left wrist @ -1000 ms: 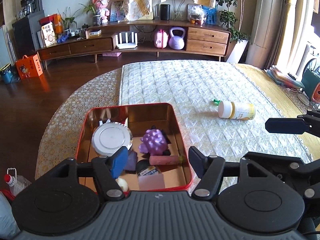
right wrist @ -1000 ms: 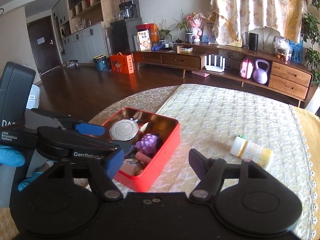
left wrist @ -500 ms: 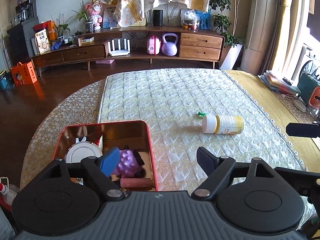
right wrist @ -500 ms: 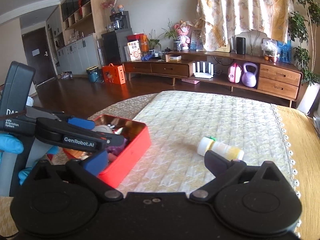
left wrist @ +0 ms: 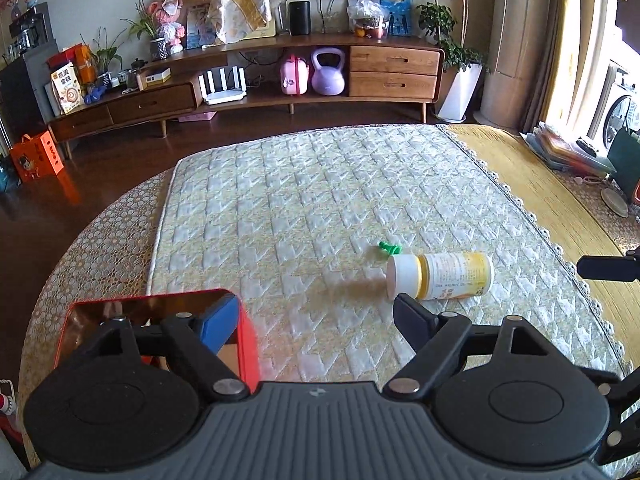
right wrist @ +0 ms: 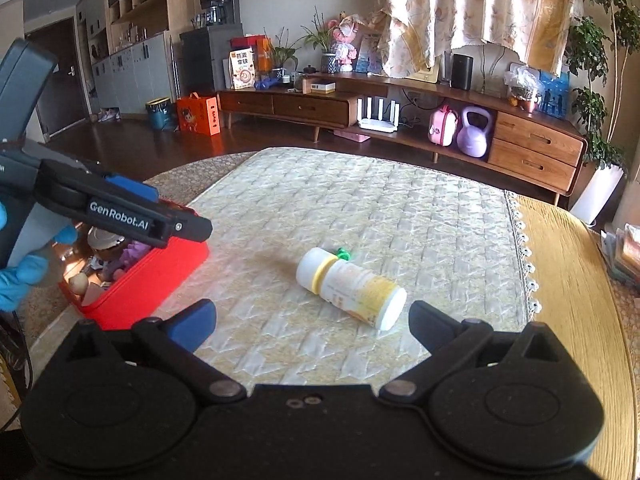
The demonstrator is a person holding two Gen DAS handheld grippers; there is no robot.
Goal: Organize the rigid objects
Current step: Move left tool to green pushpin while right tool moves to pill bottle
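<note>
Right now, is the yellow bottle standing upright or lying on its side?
Lying on its side. The yellow bottle rests lengthwise on the quilted cloth, white cap toward the red box.

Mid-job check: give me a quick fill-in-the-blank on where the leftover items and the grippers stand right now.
1. The white and yellow plastic bottle is lying on its ____.
2. The small green plastic piece rests beside the bottle's ____ end.
3. The red rectangular metal tin sits to the ____ of the bottle in both views.
4. The right gripper has its jaws ____, gripping nothing.

Missing words: side; cap; left; open
</note>
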